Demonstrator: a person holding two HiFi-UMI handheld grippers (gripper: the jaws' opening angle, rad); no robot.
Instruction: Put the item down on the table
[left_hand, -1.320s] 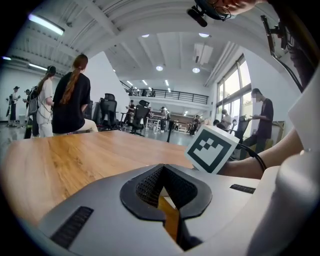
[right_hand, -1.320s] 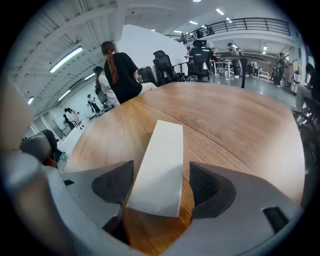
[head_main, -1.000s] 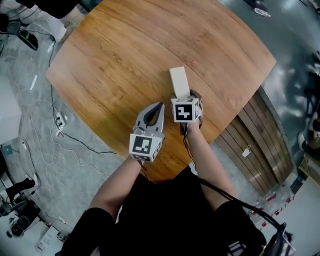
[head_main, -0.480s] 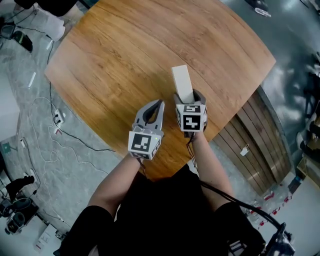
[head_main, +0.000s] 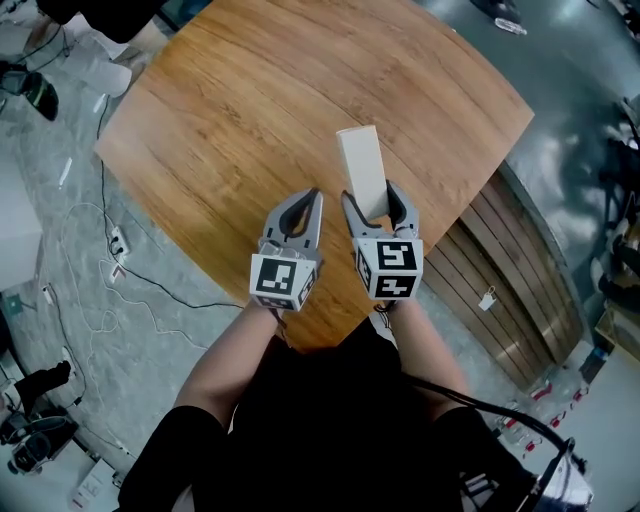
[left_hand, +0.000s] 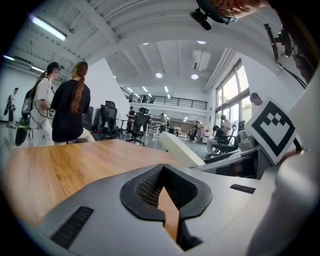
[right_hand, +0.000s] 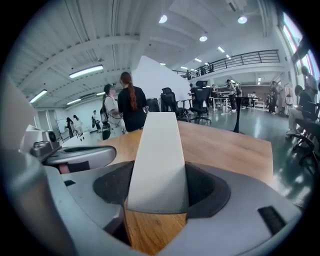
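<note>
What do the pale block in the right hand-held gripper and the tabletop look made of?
The cream rectangular block: matte, uniform, no grain or gloss, possibly foam or painted wood; unclear. The brown table: wood or wood-look laminate, with streaky grain and low sheen.

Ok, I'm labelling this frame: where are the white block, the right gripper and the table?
white block (head_main: 361, 165): head view, its top face.
right gripper (head_main: 370, 192): head view, midway between its fingertips, which grip the block.
wooden table (head_main: 230, 110): head view, bare top.
</note>
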